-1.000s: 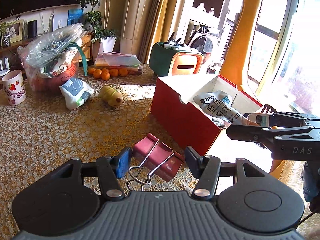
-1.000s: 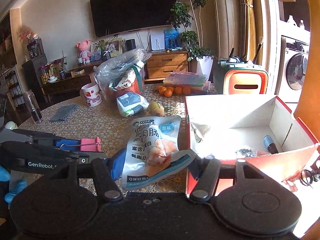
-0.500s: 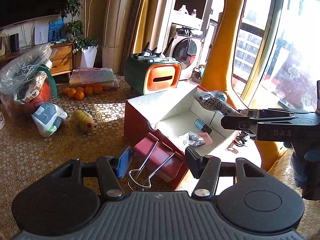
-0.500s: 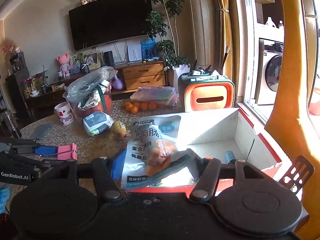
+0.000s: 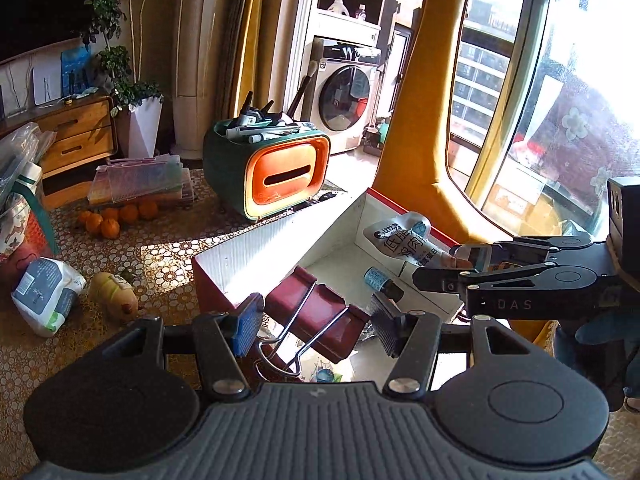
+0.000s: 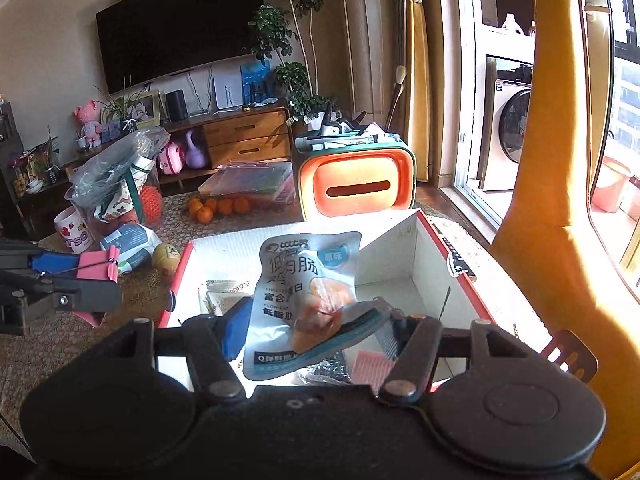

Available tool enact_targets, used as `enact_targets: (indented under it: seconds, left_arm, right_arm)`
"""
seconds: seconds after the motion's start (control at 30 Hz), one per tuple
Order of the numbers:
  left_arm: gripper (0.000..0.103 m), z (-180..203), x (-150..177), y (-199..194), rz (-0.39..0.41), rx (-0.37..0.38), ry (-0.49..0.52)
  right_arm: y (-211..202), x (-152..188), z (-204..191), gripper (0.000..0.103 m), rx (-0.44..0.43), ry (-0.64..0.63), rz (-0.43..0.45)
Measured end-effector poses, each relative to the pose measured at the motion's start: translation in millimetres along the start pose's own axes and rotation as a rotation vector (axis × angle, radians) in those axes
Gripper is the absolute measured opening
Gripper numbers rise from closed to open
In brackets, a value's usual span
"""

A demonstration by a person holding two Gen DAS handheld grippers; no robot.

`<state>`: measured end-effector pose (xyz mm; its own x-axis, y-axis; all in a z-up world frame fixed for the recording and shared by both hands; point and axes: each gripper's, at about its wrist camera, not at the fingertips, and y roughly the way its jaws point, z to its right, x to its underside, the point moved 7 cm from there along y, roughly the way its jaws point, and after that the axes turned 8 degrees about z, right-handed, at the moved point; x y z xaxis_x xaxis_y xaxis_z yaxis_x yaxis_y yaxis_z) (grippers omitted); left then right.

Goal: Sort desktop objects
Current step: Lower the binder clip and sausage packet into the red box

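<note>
My left gripper (image 5: 316, 322) is shut on a red binder clip (image 5: 316, 312) and holds it over the near corner of the red box (image 5: 212, 284), which is white inside. The clip also shows in the right wrist view (image 6: 98, 266). My right gripper (image 6: 310, 330) is shut on a pale blue snack pouch (image 6: 304, 284) and holds it above the open box (image 6: 452, 272). The pouch also shows in the left wrist view (image 5: 404, 240), with the right gripper (image 5: 464, 260) over the box's far side. A small blue bottle (image 5: 378, 278) lies in the box.
A green and orange tissue holder (image 5: 268, 168) with pens stands behind the box. Oranges (image 5: 116, 216), a white wipes pack (image 5: 44, 296), a yellow toy (image 5: 114, 296) and a plastic bag (image 6: 116, 172) lie on the lace tablecloth to the left. A mug (image 6: 74, 232) stands far left.
Both grippers have moved right and forward with their loads. The clip went from above the tablecloth to over the box. The pouch now hangs above the box's inside.
</note>
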<state>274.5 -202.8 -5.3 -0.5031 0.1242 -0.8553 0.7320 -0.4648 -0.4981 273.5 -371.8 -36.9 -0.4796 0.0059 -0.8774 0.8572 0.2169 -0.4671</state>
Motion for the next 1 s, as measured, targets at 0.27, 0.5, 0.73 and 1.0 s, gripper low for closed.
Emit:
enact_targets:
  seconds: [0.27,0.5,0.73,1.0]
  left_arm:
    - [0.058,13,0,56,-0.070,-0.022,0.038]
    - [0.058,15,14,96,-0.135,-0.044,0.083]
    - [0.058,20,28,119,-0.197,-0.032,0.098]
    - [0.058,19,40,135,-0.261,-0.020,0.085]
  right_arm:
    - [40,0,26,0.062,0.027,-0.006,-0.093]
    - [77,8,33,0.062,0.023,-0.071,-0.188]
    - [101,22,38,0.062,0.037,-0.109,-0.277]
    - [110,36,39,0.063,0.033,-0.149,-0.350]
